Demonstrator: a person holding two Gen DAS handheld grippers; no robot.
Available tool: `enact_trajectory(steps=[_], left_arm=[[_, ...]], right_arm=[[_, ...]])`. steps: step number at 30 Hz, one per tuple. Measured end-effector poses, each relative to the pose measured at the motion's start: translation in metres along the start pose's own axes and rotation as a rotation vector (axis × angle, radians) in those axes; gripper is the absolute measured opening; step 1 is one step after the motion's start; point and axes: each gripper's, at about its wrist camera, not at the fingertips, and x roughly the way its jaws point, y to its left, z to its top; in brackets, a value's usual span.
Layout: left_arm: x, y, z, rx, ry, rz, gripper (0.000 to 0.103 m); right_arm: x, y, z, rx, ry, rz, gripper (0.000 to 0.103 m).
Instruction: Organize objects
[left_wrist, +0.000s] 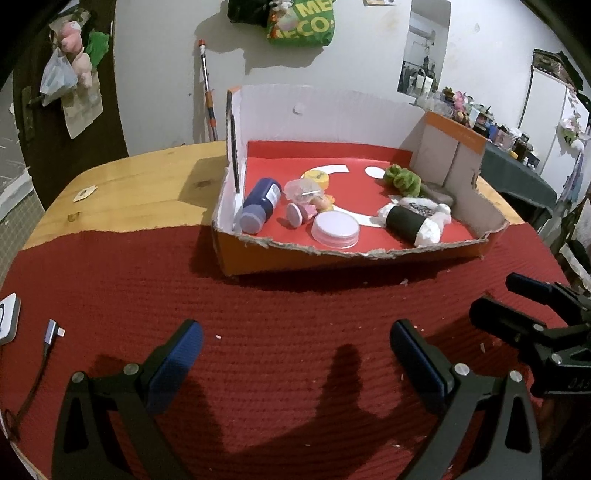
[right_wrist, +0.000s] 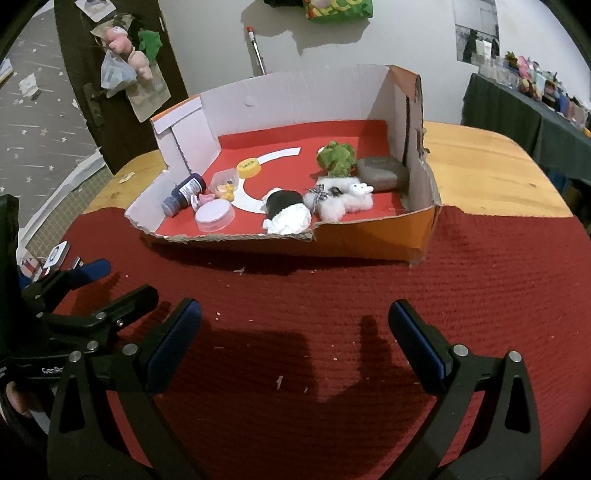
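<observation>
Both hand-held grippers are held wide and empty above the red mat (left_wrist: 280, 302), well short of the cardboard box (left_wrist: 369, 254), where all the task's things already lie: a blue bottle (left_wrist: 258, 205) on its side by the left wall, a white lid (left_wrist: 335, 229), a yellow cap (left_wrist: 316, 176), a small doll figure (left_wrist: 314, 203), a black-and-white roll (left_wrist: 410, 221) and a green plush (left_wrist: 402, 179). If sorting inside the box is the step in hand, the torn low front edge should be cleared first and one item approached squarely, the bottle being taken across its body. By the left hand-held gripper (left_wrist: 295, 343) the bottle and lid are shown close; only in the view from the right hand-held gripper (right_wrist: 295, 325) are the white fluffy toy (right_wrist: 347, 199) and grey stone-like piece (right_wrist: 382, 173) plainly seen.
</observation>
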Motion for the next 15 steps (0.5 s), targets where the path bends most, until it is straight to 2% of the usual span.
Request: enact_trajectory(steps=[15], left_arm=[[0.010, 0.007, -0.005, -0.012, 0.047, 0.028, 0.103]], right_arm=[[0.013, -0.006, -0.008, 0.001, 0.029, -0.020, 0.103]])
